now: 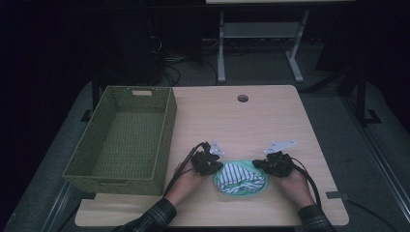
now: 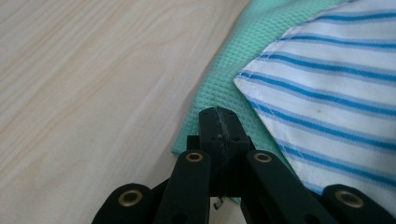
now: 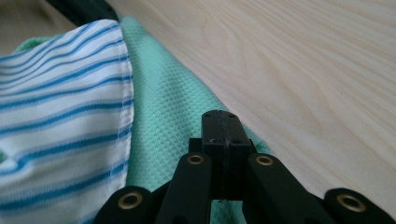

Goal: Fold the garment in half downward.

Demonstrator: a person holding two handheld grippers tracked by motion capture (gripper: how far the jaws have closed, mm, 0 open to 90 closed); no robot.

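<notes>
A green waffle-weave cloth (image 1: 251,191) lies near the table's front edge, with a white cloth with blue stripes (image 1: 240,176) bunched on top of it. My left gripper (image 1: 218,167) is at the pile's left edge, jaws pressed together, tips over the green cloth's (image 2: 224,70) border beside the striped cloth's (image 2: 336,74) corner. My right gripper (image 1: 257,164) is at the pile's right edge, also shut, its tips over the green cloth (image 3: 163,107) next to the striped cloth (image 3: 60,93). Nothing visibly sits between either pair of jaws.
A green woven basket (image 1: 167,130) stands empty on the table's left side. The wooden table (image 1: 241,125) has a round cable hole (image 1: 242,98) near its far edge. Desk legs and cables stand on the dark floor beyond.
</notes>
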